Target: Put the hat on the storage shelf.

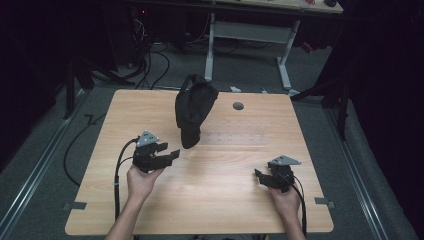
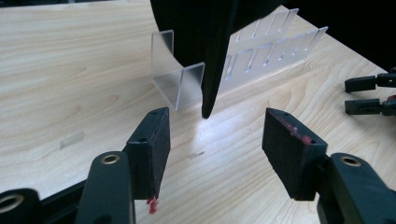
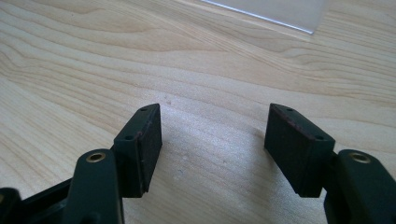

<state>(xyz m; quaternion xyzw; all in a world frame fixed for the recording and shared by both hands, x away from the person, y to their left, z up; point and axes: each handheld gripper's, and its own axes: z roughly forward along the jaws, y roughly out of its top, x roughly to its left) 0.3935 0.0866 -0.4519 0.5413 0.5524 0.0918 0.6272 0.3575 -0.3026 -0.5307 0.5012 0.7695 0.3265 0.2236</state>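
A black fabric bag [image 1: 195,107] hangs draped over a clear acrylic stand [image 2: 180,79] at the middle of the wooden table [image 1: 150,210]. In the left gripper view the bag's pointed lower end [image 2: 212,70] comes down almost to the tabletop, just beyond the jaws. My left gripper [image 1: 172,152] sits left of the bag's bottom, open, with nothing between its pads [image 2: 156,149]. My right gripper [image 1: 257,176] rests near the front right of the table, open over bare wood, and its pads [image 3: 149,144] hold nothing.
A clear slotted rack [image 2: 271,51] runs to the right from the stand. A round grey grommet [image 1: 238,106] sits in the tabletop behind the bag. Beyond the table stand a white desk frame [image 1: 285,60] and floor cables [image 1: 150,65].
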